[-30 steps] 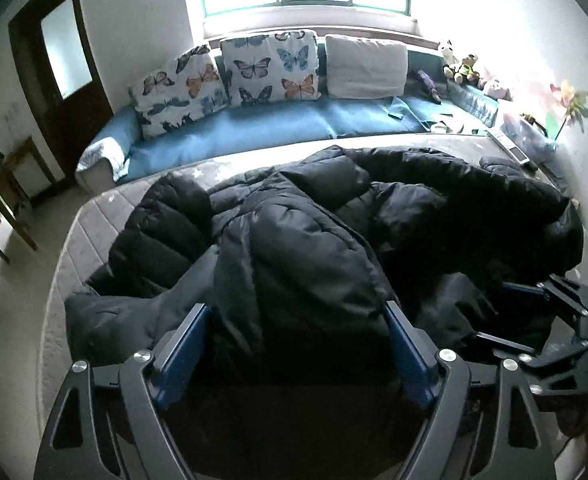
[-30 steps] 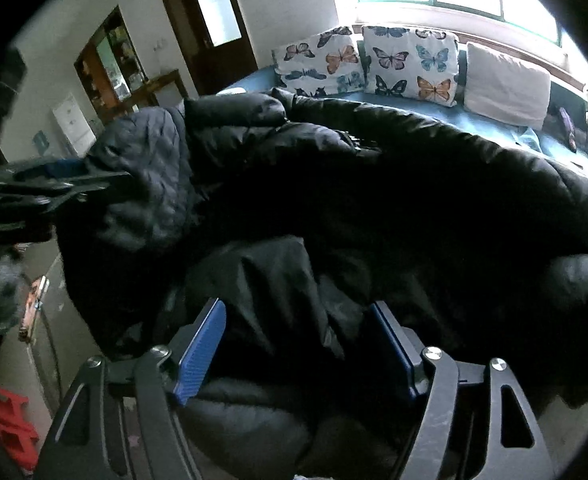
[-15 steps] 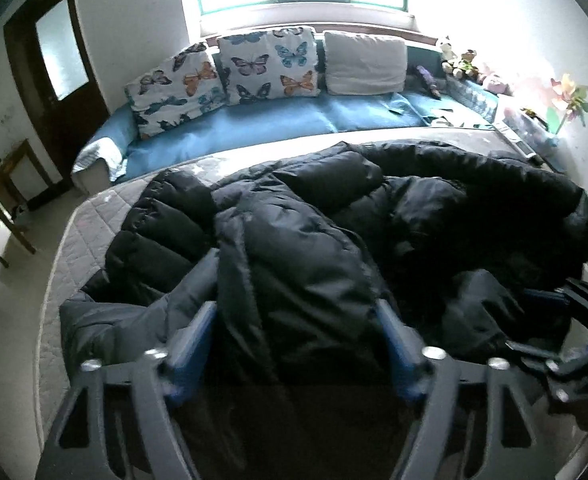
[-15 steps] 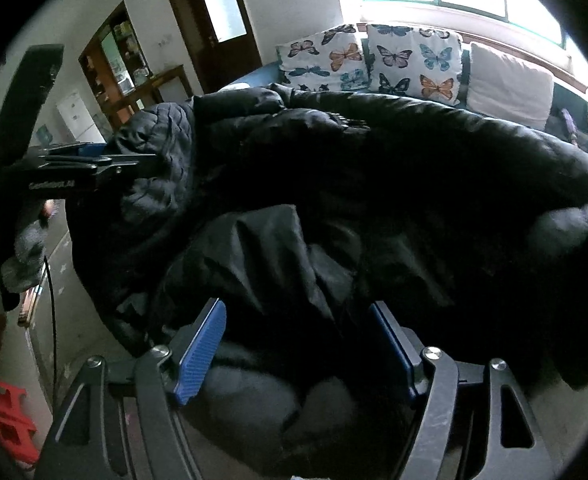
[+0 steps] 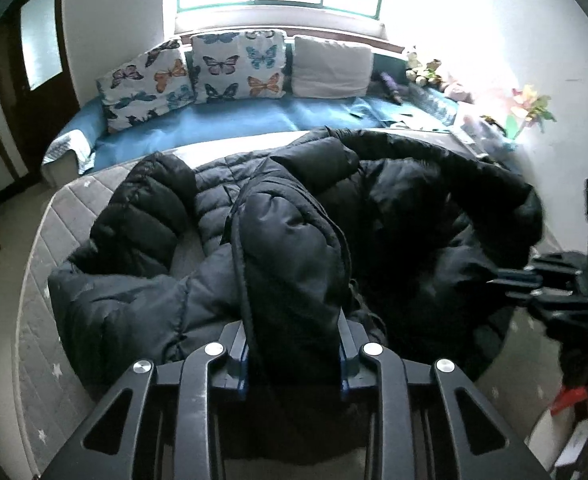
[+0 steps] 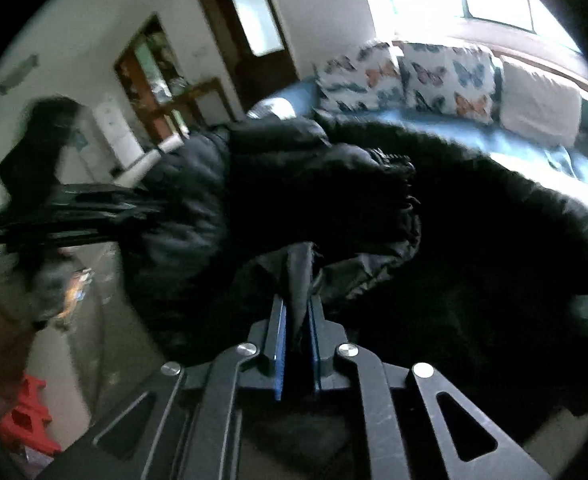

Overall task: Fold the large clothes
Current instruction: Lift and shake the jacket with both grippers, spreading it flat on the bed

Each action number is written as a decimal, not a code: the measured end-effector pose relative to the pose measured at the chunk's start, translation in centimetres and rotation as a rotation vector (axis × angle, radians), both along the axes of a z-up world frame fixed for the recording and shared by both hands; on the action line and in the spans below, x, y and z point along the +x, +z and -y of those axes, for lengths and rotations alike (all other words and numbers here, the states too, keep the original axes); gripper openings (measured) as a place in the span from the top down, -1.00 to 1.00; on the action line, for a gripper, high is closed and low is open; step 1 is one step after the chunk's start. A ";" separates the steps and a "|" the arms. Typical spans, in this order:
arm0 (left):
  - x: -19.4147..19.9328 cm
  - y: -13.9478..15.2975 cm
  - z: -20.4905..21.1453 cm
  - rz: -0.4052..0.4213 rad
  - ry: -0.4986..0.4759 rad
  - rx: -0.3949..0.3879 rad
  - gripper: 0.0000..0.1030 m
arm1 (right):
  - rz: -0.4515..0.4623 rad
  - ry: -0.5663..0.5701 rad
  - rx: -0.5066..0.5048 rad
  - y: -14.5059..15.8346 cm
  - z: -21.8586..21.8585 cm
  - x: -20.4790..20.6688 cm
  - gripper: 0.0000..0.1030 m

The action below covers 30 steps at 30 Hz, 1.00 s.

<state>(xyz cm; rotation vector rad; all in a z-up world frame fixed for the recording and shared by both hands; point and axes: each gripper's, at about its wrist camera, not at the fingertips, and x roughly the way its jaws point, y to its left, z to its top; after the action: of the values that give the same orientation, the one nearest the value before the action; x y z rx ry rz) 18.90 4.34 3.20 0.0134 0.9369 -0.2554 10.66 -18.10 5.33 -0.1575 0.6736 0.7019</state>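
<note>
A large black puffer jacket [image 5: 294, 240] lies crumpled on a grey quilted mattress [image 5: 38, 312]. My left gripper [image 5: 293, 354] is shut on a thick fold of the jacket near its front edge. My right gripper [image 6: 295, 334] is shut on a thin edge of the jacket's fabric [image 6: 299, 276] and lifts it. In the left wrist view the right gripper [image 5: 533, 280] shows at the jacket's right edge. In the right wrist view the left gripper [image 6: 74, 208] shows blurred at the far left, at the jacket's other end.
A blue sofa [image 5: 234, 124] with butterfly cushions [image 5: 238, 66] and a white pillow stands behind the mattress under a window. A flower [image 5: 529, 108] stands at the right wall. A dark door [image 5: 38, 80] is at the left. Red stools [image 6: 26, 420] sit on the floor.
Both grippers were open around folds of the jacket and have closed on it. The right gripper has lifted its edge, and the jacket has shifted on the mattress.
</note>
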 end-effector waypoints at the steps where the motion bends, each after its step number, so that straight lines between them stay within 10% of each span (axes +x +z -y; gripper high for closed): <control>1: -1.1 0.1 -0.3 -0.002 -0.011 -0.007 0.37 | 0.012 0.015 -0.005 0.4 0.0 -1.2 0.79; 11: -12.8 -1.2 -5.0 -0.087 -0.084 -0.033 0.15 | -0.015 0.214 -0.219 -2.6 -0.2 -13.5 0.80; 16: -17.3 -0.8 -6.3 -0.056 -0.055 0.051 0.15 | -0.037 0.161 -0.165 -0.8 1.8 -13.9 0.76; 21: -18.6 2.4 -7.1 0.027 0.020 0.073 0.15 | 0.055 0.051 -0.127 0.2 1.2 -10.6 -0.23; 26: -16.2 5.2 -7.2 0.048 0.066 -0.011 0.15 | 0.006 -0.028 -0.082 -1.7 -0.6 -6.7 -0.16; 28: -14.1 6.3 -6.3 0.053 0.067 -0.036 0.15 | -0.031 -0.035 -0.092 -2.6 -1.1 -5.8 0.63; 30: -12.2 6.9 -5.6 0.045 0.056 -0.059 0.15 | -0.023 -0.039 -0.115 -2.7 -0.4 -7.6 0.76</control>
<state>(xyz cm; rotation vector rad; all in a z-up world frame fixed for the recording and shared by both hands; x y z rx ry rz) 6.66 9.93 10.13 -0.0606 0.8838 -0.2300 3.03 -17.70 2.66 -0.2417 0.7376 0.6284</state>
